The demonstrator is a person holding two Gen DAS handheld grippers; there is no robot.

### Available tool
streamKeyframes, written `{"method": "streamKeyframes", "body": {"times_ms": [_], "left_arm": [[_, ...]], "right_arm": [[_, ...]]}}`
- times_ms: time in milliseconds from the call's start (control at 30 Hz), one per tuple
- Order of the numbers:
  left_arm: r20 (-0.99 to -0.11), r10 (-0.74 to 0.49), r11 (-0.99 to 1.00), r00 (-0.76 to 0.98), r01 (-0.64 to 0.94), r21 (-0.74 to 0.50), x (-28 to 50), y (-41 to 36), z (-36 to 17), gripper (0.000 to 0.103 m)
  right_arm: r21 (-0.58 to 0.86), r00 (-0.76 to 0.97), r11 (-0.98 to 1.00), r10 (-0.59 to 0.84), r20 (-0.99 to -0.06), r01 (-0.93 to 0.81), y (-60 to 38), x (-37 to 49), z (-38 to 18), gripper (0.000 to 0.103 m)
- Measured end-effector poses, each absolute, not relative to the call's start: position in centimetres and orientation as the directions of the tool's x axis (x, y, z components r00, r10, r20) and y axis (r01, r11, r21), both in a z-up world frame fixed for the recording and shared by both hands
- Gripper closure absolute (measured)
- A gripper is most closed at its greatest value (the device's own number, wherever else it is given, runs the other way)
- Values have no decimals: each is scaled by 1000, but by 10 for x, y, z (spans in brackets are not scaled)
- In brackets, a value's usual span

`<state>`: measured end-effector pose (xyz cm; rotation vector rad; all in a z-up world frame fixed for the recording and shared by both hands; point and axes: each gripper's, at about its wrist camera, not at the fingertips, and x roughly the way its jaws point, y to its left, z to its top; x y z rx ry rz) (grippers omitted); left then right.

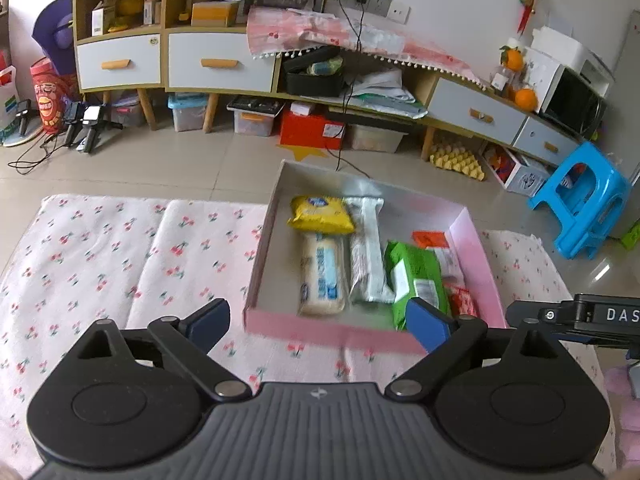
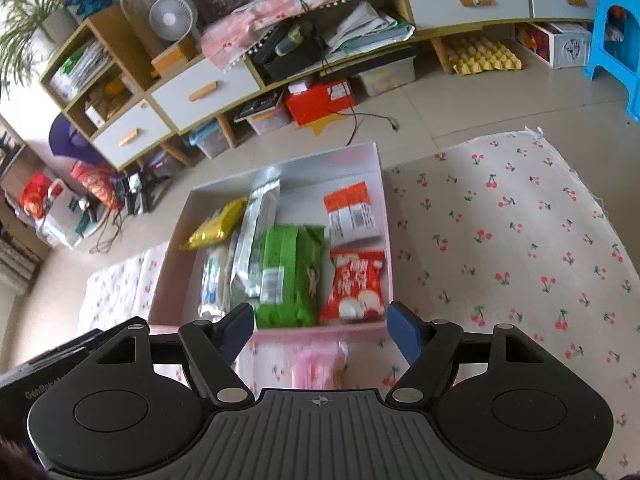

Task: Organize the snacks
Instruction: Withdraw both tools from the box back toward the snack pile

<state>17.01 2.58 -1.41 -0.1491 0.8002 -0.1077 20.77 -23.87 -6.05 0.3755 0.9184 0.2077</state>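
Note:
A pink box (image 1: 332,330) (image 2: 376,160) sits on the cherry-print cloth (image 1: 100,264) (image 2: 520,220). It holds a yellow pack (image 1: 320,214) (image 2: 216,226), a cream and blue pack (image 1: 324,276) (image 2: 214,276), a silver pack (image 1: 366,248) (image 2: 256,236), a green pack (image 1: 416,276) (image 2: 292,272), an orange and white pack (image 1: 438,248) (image 2: 352,212) and a red pack (image 1: 464,300) (image 2: 356,286). My left gripper (image 1: 320,320) is open and empty at the box's near wall. My right gripper (image 2: 320,332) is open and empty, above a blurred pink packet (image 2: 316,364) on the cloth.
A long low cabinet (image 1: 220,64) (image 2: 200,92) with drawers runs along the far wall, with storage bins under it. A blue plastic stool (image 1: 580,200) (image 2: 616,36) stands at the right. A power cable (image 1: 344,148) lies on the tiled floor behind the box.

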Motion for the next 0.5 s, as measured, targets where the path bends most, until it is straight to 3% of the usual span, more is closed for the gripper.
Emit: {"method": "streamKeyframes", "body": {"times_ms": [500], "left_arm": [[-768, -103, 982, 632, -58, -179, 120, 47, -21, 2]], "right_arm": [[336, 559, 938, 327, -762, -90, -221, 146, -51, 21]]}}
